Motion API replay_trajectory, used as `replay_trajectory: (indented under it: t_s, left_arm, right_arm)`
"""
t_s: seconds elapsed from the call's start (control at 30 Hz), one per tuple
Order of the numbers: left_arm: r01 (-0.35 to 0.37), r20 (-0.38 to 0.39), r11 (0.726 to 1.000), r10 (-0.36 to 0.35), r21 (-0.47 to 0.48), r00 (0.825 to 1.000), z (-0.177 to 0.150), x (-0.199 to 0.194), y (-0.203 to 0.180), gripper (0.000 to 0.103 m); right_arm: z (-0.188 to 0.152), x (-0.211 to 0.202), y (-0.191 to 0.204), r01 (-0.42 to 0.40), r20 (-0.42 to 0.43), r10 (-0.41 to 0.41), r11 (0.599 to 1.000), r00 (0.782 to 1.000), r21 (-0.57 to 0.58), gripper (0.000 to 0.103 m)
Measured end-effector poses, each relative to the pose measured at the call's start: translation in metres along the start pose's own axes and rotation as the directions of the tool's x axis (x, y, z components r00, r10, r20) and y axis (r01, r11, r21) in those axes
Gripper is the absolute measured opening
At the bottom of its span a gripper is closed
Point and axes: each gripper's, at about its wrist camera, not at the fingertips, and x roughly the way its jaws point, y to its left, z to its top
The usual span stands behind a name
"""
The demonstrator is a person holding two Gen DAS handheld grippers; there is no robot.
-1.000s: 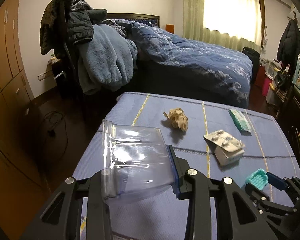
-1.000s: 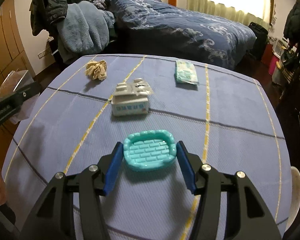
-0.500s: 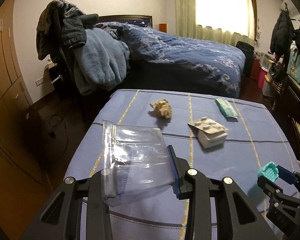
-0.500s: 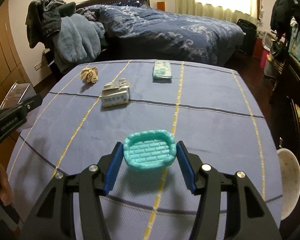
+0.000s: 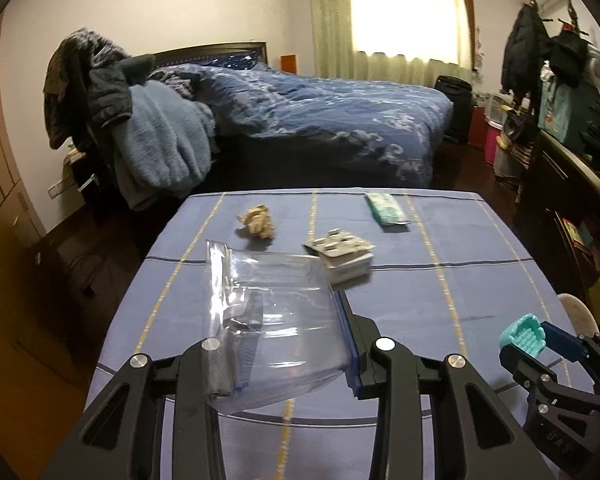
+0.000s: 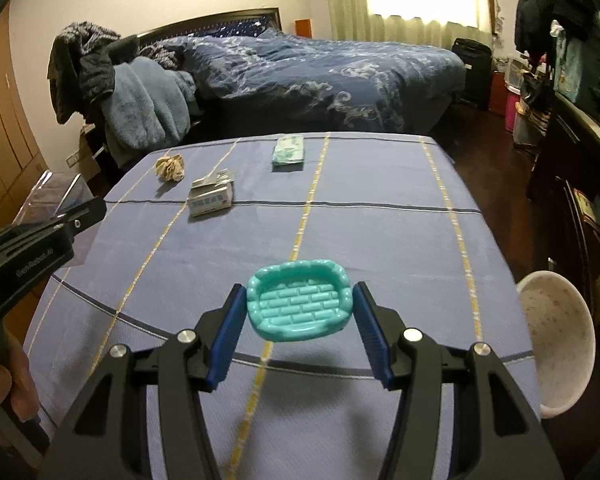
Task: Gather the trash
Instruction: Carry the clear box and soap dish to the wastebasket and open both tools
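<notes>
The bed fills the upper centre of both views; the table in blue striped cloth takes the lower half. Your left gripper, bottom centre of the left view, is clenched on a clear zip bag. Your right gripper grasps a teal soap dish above the table's near edge. Mid-frame on the cloth: a small box topped with blister packs, a green tissue pack, a crumpled paper wad.
</notes>
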Motion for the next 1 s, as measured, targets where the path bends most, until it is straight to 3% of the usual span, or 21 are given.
replay_trajectory:
  t_s: [1.0]
  left_arm:
    - [0.090,0.030,0.974,-0.099,0.207,0.995,0.007,-0.021,-0.133,0.036]
  right_arm:
    - [-0.037,-0.062,-0.112,0.024,0.095,-0.045,0.978,0.994,0.207,0.055]
